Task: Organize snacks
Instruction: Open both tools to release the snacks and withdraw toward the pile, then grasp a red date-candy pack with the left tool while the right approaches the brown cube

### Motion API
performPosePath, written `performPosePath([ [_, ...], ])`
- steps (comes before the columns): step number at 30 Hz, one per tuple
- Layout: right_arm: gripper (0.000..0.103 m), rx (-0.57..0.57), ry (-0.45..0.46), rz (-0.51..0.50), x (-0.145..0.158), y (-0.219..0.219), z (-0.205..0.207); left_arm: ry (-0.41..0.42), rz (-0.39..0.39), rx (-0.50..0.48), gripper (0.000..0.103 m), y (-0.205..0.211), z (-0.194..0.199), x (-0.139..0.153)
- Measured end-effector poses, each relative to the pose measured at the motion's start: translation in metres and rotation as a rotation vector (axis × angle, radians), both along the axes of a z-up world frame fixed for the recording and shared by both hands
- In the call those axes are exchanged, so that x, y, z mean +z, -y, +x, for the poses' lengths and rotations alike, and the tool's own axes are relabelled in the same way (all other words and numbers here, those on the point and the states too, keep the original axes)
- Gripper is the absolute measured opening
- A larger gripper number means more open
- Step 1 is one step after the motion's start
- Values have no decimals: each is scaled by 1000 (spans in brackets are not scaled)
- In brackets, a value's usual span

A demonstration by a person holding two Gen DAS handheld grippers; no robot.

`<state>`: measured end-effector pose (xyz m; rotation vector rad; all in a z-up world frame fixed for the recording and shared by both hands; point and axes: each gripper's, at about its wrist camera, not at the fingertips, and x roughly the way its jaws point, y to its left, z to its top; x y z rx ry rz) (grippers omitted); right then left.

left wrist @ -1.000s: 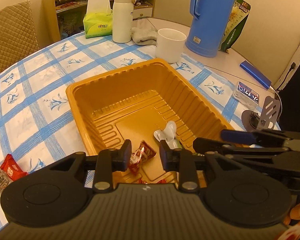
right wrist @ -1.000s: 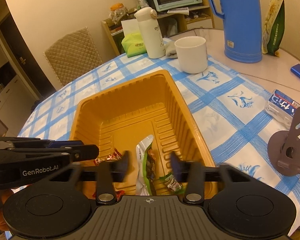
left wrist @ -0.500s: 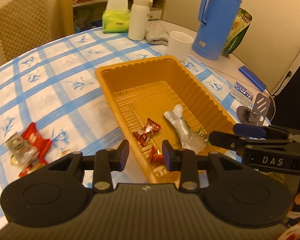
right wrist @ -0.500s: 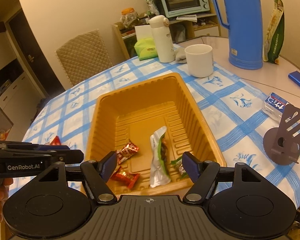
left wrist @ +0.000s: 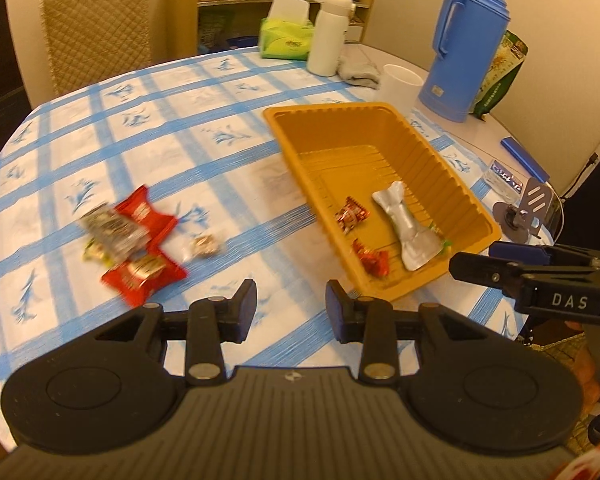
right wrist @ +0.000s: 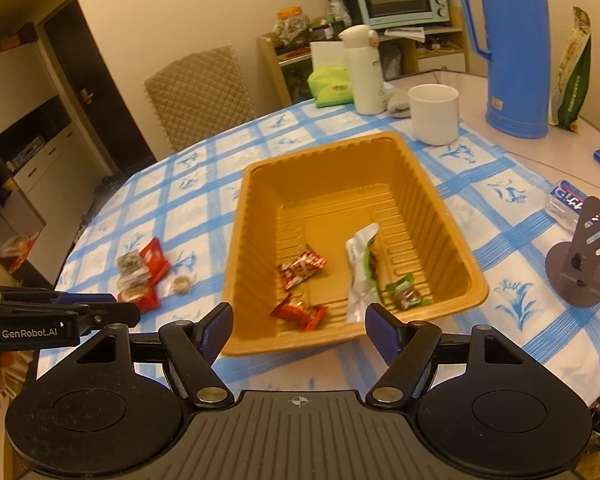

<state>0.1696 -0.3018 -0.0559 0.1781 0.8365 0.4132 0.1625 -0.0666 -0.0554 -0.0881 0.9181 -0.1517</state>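
Left wrist: left gripper parted, empty, swung off tray | right gripper wider, empty

Left tongs and right tongs both angled downward, jaws apart, each freshly widened and empty.

One orange tray. Inside tray: two red-wrapped candies, one silver pouch, one small green-wrapped sweet. On tablecloth outside tray: loose pile of snack packets, blurred, exact count unclear. One white mug. One blue thermos. One white bottle.
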Motion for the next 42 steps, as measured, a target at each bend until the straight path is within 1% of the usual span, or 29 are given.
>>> performPosePath([
  [14,73,125,-44,-6,-10,-51,-28,-29,10,102,34,-47,-39,-7],
  [25,73,209,-64,-26,-17,-100,-35,-38,14,165,34,-85,-56,-11],
  [35,73,244,-81,-50,-27,-140,-30,-53,14,195,34,-121,-55,-19],
  [42,73,227,-83,-79,-36,-163,-17,-43,30,153,34,-133,-40,-25],
])
